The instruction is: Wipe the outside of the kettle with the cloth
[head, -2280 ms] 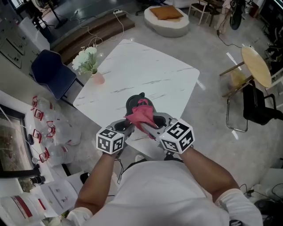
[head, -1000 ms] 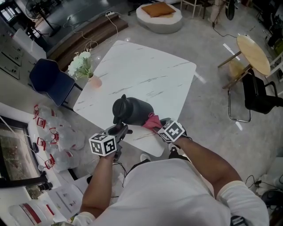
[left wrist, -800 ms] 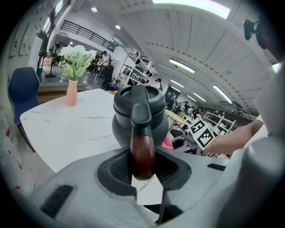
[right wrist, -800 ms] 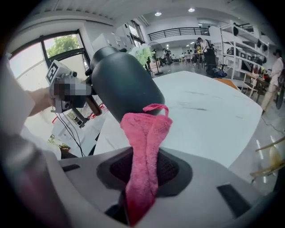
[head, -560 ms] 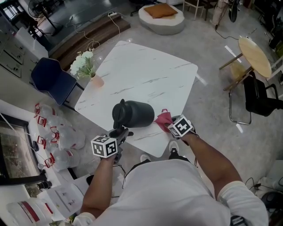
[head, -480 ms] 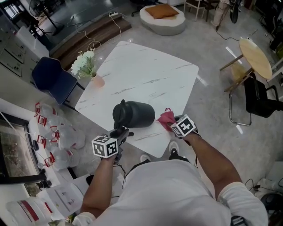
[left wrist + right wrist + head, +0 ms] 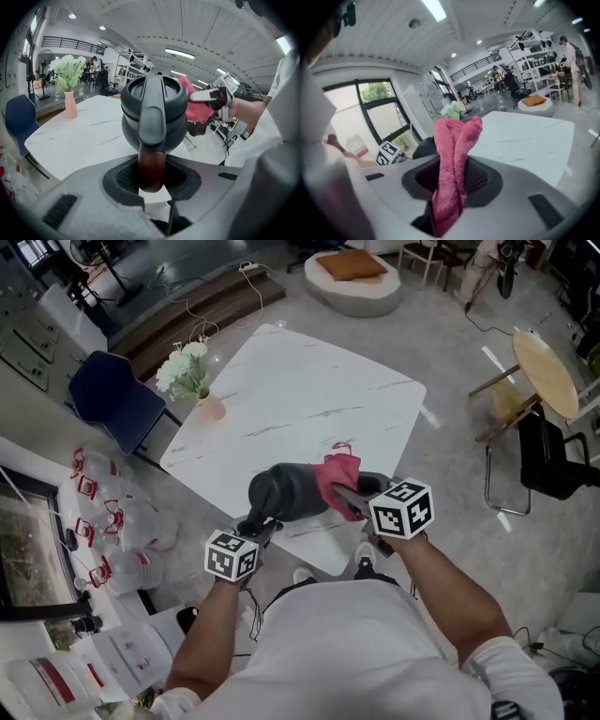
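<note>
Kettle [image 7: 286, 491], dark grey w/ a round lid, is sitting over the near corner of the white marble table [image 7: 309, 399], tipped so the lid is facing left and near. Can't tell if its body is touching the tabletop. Its handle, w/ a brown lower part [image 7: 151, 168], is running back into the L gripper [image 7: 258, 524], whose fingers are clamping narrowly on that brown part. In the left gripper view the handle is filling the gap btwn the jaws.

Pink cloth [image 7: 337, 479] is pressing against the kettle's right side, bunched and standing up out of the R gripper [image 7: 345, 495]. In the right gripper view the fingers are pinching the cloth's folded middle tight, w/ two terry lobes sticking up above the jaws. R gripper's marker cube is showing at the near right, L's at the near left.

Further out, a pink vase w/ white flowers [image 7: 192, 371] is standing at the table's far-left corner. A blue chair [image 7: 112, 395] is sitting just left of it. A round wooden side table [image 7: 544, 381] and a black chair [image 7: 553, 460] are standing well to the right.
</note>
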`<state>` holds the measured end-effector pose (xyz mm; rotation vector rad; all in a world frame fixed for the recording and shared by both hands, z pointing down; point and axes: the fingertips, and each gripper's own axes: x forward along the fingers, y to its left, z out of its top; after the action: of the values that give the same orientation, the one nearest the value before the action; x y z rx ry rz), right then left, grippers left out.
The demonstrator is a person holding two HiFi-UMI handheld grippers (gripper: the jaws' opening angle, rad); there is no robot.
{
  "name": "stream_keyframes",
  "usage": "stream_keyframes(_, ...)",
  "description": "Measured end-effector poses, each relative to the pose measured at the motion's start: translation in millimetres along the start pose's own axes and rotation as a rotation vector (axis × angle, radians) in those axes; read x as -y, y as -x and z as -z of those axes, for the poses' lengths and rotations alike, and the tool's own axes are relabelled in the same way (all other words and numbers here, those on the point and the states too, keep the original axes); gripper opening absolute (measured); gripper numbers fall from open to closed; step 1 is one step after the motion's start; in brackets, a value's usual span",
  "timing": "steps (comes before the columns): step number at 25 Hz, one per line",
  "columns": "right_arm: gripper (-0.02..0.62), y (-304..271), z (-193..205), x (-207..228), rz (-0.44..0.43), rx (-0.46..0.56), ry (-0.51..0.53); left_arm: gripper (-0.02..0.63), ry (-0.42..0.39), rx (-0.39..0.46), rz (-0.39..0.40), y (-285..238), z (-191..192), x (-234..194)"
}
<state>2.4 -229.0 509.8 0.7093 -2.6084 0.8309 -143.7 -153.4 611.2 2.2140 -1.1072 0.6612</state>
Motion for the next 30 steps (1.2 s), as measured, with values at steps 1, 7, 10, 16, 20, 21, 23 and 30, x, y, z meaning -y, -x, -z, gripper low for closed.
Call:
stream_keyframes(1,0.115,-4.9,-8.6,-21.0,-0.067,0.025,-0.025,0.098,-0.01,-0.002,-0.003,-0.2,0.5,0.6)
stream_keyframes(7,0.114,-37.7,-5.8,-77.3,-0.22,0.008,-0.111,0.097,-0.015,-0.003,-0.008,-1.2,2.0,1.5)
stream_keyframes(10,0.114,-43.7,7.6,-62.7,-0.136,-0.002,-0.135,0.098,-0.003,-0.002,-0.008,-0.5,2.9,1.4)
stream_keyframes(16,0.114,-43.7,16.5,-32.5,-0.051,-0.002,-0.185,0.098,-0.015,-0.002,-0.004,-1.1,0.6,2.7)
stream_keyframes(20,0.114,-42.9,23.0,-14.7,-0.008,-0.012,-0.184,0.098,-0.038,-0.014,-0.006,-1.0,2.9,3.3)
stream_keyframes(21,0.114,-42.8,25.4,-10.0,0.002,-0.017,-0.186,0.098,-0.042,-0.018,-0.007,-1.1,3.9,3.8)
stream_keyframes(23,0.114,-42.7,30.9,0.0,0.023,-0.03,-0.19,0.098,-0.052,-0.024,-0.01,-1.4,5.7,4.9)
stream_keyframes(30,0.114,-42.9,48.6,27.4,0.089,-0.064,-0.194,0.098,-0.094,-0.046,-0.02,-2.4,8.7,8.9)
